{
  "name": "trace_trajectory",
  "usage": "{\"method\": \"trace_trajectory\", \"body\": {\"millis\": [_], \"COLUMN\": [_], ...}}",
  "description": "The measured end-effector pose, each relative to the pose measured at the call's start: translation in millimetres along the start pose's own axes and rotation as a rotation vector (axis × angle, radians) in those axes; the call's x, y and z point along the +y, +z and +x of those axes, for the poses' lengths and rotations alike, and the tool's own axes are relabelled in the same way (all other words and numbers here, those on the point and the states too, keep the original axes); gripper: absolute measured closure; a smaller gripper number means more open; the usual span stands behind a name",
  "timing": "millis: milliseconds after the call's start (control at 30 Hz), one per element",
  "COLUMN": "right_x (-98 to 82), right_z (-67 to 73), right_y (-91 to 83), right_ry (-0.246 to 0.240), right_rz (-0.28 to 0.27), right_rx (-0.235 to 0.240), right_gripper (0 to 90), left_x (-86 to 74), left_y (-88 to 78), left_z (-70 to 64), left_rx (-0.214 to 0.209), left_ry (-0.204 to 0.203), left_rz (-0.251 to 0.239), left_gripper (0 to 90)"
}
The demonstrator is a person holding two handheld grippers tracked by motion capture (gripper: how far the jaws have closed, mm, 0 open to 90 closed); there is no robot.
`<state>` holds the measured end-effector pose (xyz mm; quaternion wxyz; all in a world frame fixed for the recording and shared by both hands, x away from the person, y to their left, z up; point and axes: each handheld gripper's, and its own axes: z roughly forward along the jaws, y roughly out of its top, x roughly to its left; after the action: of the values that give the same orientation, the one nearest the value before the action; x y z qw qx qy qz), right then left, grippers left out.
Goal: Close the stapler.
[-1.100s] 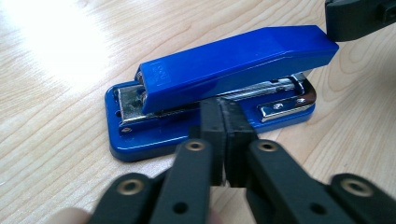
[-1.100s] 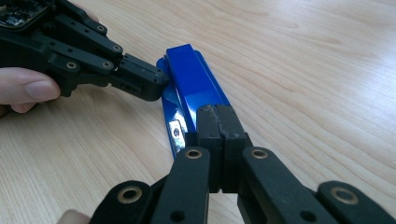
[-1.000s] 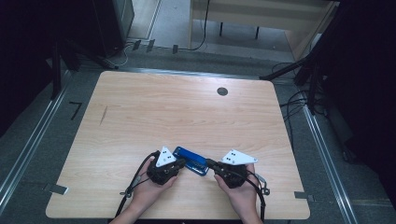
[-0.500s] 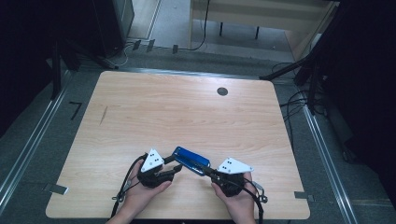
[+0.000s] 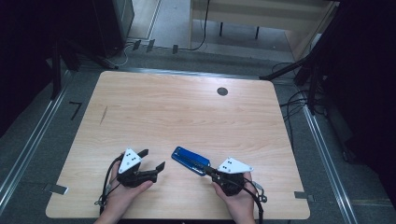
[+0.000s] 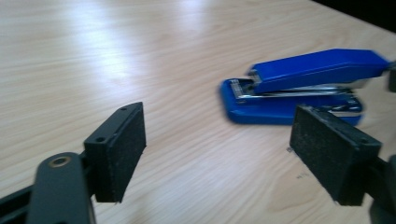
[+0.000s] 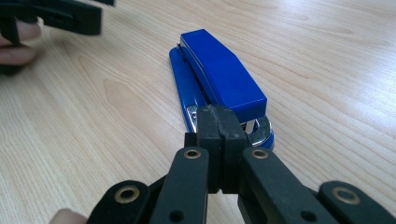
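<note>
The blue metal-and-plastic stapler point(image 5: 190, 160) lies flat near the wooden table's point(image 5: 187, 112) front edge, its long axis running diagonally, mouth toward your left gripper point(image 5: 152, 159), whose empty jaws have just been opening. Your right gripper point(image 5: 208, 171), pads pressed together, touches its hinge end.

The right gripper's point(image 7: 219, 116) closed jaws are covering the stapler's point(image 7: 219, 70) rear end in the right gripper view, so it is not telling whether they are touching it. In the left gripper view the stapler's point(image 6: 299, 88) far end is blurring and the left gripper's point(image 6: 233, 149) right-hand jaw is hiding its near corner. The frame's bottom is cutting off both forearms in the high view.
</note>
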<state>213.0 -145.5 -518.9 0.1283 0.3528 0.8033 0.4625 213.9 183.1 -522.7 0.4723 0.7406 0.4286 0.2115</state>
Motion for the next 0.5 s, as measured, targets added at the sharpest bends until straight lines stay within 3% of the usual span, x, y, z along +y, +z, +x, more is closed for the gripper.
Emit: {"method": "trace_trajectory", "body": {"millis": [133,300,500], "right_x": [-1.3,-3.5,-5.1], "right_z": [1.6,3.2,4.1], "right_y": [2.3,6.4,10.5], "right_ry": [-0.01,-0.015,-0.014], "right_rz": [0.006,0.023,0.031], "right_rx": [-0.001,-0.007,-0.009], "right_gripper": [90.0,90.0,90.0], "left_x": [-4.9,-15.8,-24.5], "left_y": [-18.7,-36.3,-58.4], "left_z": [17.4,36.7,61.9], "left_rx": [0.019,0.047,0.092], "left_ry": [-0.018,-0.004,-0.065], "left_rz": [-0.032,-0.01,-0.031], "left_gripper": [16.5,13.6,13.3]}}
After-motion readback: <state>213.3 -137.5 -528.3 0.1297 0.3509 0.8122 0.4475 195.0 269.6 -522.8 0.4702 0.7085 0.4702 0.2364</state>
